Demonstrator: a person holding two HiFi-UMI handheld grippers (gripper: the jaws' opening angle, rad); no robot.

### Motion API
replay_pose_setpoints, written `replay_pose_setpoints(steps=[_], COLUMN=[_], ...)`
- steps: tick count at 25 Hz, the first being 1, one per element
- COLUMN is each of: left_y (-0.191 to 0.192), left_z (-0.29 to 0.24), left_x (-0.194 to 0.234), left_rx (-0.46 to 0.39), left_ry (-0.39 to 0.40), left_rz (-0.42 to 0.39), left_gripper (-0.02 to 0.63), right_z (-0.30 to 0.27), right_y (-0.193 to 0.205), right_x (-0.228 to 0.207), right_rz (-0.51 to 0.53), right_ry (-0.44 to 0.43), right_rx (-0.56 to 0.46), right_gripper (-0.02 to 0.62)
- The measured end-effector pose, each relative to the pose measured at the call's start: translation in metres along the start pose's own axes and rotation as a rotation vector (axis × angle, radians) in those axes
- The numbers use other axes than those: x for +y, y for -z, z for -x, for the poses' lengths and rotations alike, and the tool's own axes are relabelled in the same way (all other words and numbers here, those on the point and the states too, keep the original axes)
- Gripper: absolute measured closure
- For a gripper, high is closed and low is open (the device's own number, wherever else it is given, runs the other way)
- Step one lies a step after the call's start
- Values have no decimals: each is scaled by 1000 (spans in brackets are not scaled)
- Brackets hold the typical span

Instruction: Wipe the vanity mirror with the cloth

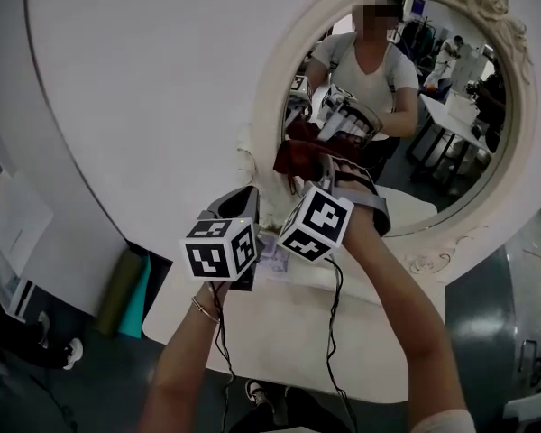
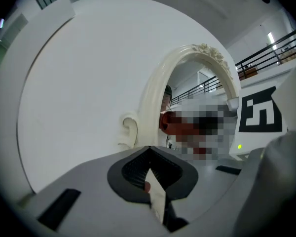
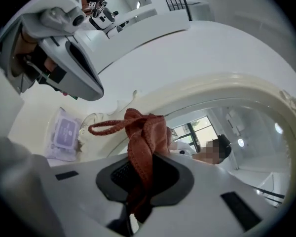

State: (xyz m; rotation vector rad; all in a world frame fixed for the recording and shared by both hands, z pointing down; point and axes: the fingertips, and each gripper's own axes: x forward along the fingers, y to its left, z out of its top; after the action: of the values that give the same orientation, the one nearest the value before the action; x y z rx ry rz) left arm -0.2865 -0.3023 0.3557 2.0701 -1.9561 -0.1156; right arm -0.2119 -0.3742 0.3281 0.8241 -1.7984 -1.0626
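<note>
Right gripper (image 1: 317, 179): fingers clamped on the red-brown cloth (image 1: 296, 156), which is bunched against the lower left of the vanity mirror (image 1: 433, 165), just inside its cream frame. Left gripper (image 2: 149, 153): fingers closed together, beside the frame's left edge, off the glass. Wipes pack (image 3: 65, 131) lies flat on the white worktop (image 1: 343, 332).

The vanity mirror (image 1: 451, 165) is oval, set in a cream carved frame with roses at its crown (scrolls curl off its lower sides), and stands upright. The cloth (image 3: 145, 142), rust-red with a stitched hem and a loop, is bunched between the closed jaws of the right gripper (image 3: 138, 179), by the glass's lower left edge.
</note>
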Motion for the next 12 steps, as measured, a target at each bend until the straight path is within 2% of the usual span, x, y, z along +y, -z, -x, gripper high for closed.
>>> replay_pose_setpoints(steps=[7,12], left_y=[45,49], left_z=[6,4], left_x=[8,-2], left_rx=[66,80], left_ry=[-16,-5], left_rz=[5,-6], left_gripper=[600,600], right_z=[-25,-26], right_y=[34,47], right_x=[89,110], right_rz=[-37,-135], right_ry=[-137,-175], right_rx=[52,39], right_gripper=[535,535])
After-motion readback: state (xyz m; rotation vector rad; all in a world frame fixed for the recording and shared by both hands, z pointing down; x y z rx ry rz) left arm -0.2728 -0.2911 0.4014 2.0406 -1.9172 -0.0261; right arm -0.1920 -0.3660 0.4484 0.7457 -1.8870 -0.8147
